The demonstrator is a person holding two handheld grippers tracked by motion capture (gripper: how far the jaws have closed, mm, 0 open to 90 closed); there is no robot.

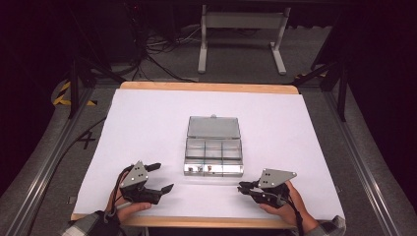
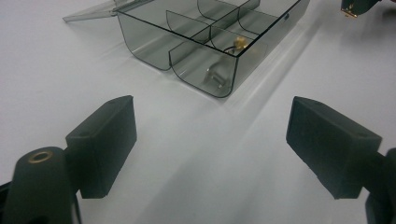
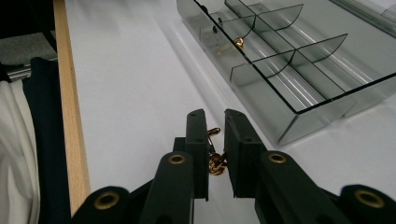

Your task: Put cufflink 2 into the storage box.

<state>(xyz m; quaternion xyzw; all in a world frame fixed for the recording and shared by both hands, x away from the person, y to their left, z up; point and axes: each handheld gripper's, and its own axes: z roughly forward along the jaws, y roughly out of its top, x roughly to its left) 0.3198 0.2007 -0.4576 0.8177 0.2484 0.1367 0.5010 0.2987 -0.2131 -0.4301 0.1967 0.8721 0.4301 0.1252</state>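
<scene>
The clear box (image 1: pixel 214 157) lies open mid-table; its near compartments hold a gold piece (image 2: pixel 240 43) and a silver piece (image 2: pixel 214 77). Right gripper (image 3: pixel 215 122) clamps a gold earring (image 3: pixel 215 161) just beside the box. Left gripper (image 2: pixel 211 135) gapes, holding nothing.

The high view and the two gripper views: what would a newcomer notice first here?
First comes the clear plastic box in the middle of the white table, its lid lying open behind it and a few small metal pieces in its front compartments. Next, the right gripper, near the table's front right, has its jaws shut on a small gold trinket. The left gripper waits wide open, pointing at the box.
</scene>
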